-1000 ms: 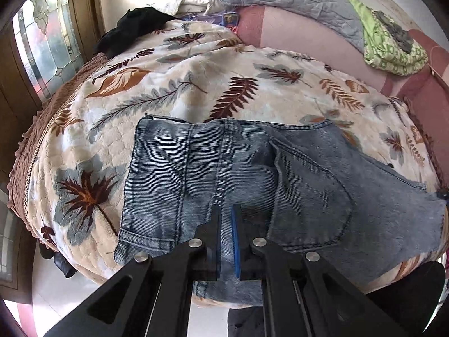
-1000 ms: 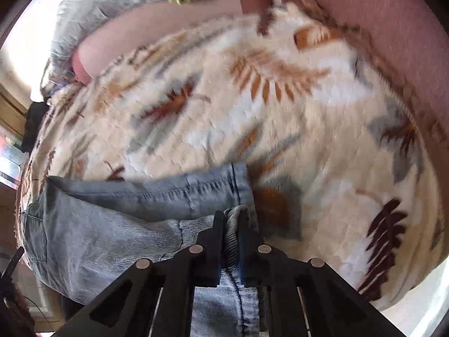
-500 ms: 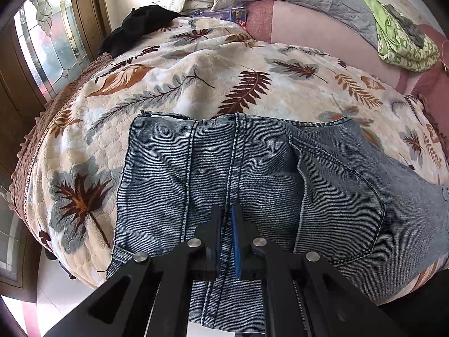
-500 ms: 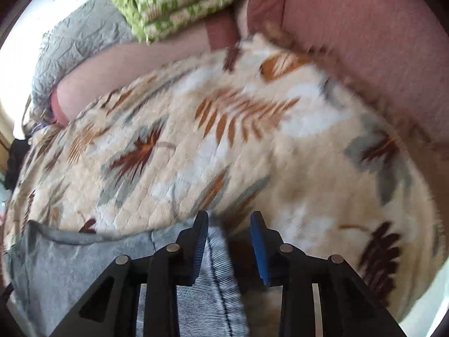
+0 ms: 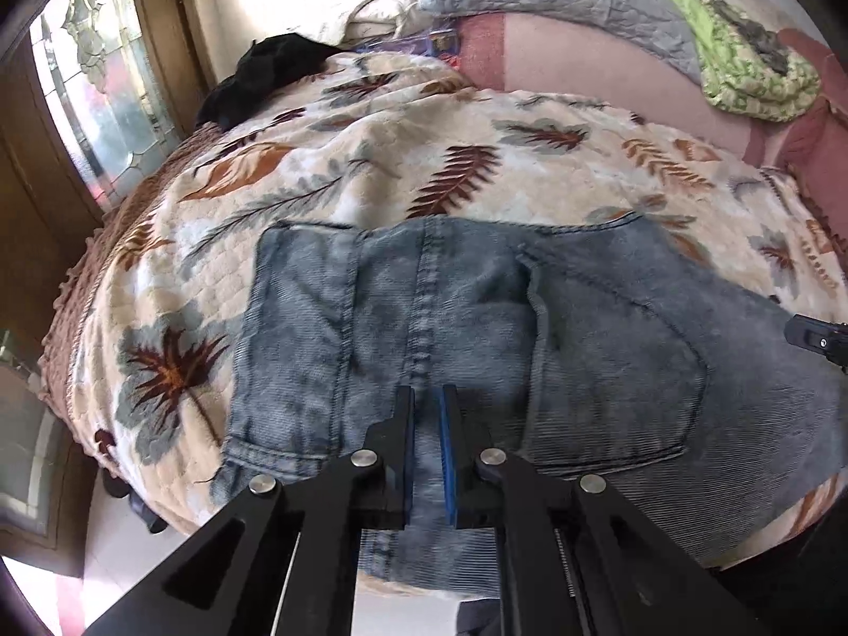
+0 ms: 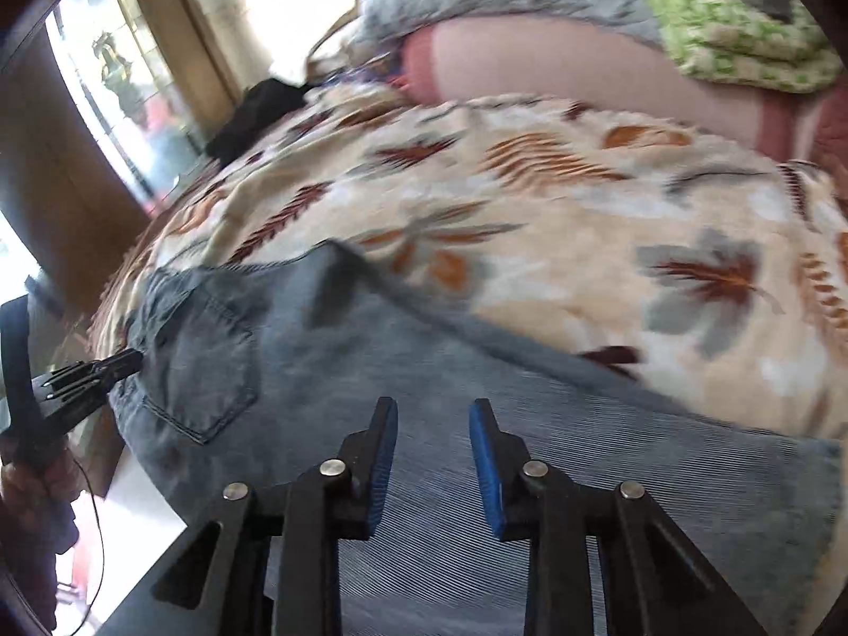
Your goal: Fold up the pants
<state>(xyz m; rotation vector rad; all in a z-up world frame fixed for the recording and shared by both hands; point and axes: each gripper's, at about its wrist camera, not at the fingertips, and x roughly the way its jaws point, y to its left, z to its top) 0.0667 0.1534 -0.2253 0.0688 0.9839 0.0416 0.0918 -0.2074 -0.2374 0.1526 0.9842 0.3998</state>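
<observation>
A: Right, the pants — how will they handle?

B: Denim, so soft but with some weight. My guess: it drapes, holds a crease, won't slip much on the quilted bedspread. Thick at the waistband and seams, so those are the firm places to take hold; the plain leg cloth would bunch.

A: Where do they lie?

B: Flat across the near part of the bed, one layer doubled over another. Back pocket face up. In the left wrist view the cloth fills the frame from 9 o'clock round to 3 o'clock, its near edge hanging over the bed's side at 6 o'clock.

A: Left gripper?

B: Clenched, only a sliver between the pads, directly above the centre seam, pocket at its 2 o'clock. Whether it pinches the denim or just hovers over it, I cannot tell.

A: Right gripper?

B: Released, nothing between the pads. Its jaws have just been closing a little, yet they stand apart over bare leg cloth. That view is blurred. Pocket at its 10 o'clock; the other gripper enters at 9 o'clock, held by a hand.

A: Next hold?

B: Likely the far leg edge.
</observation>
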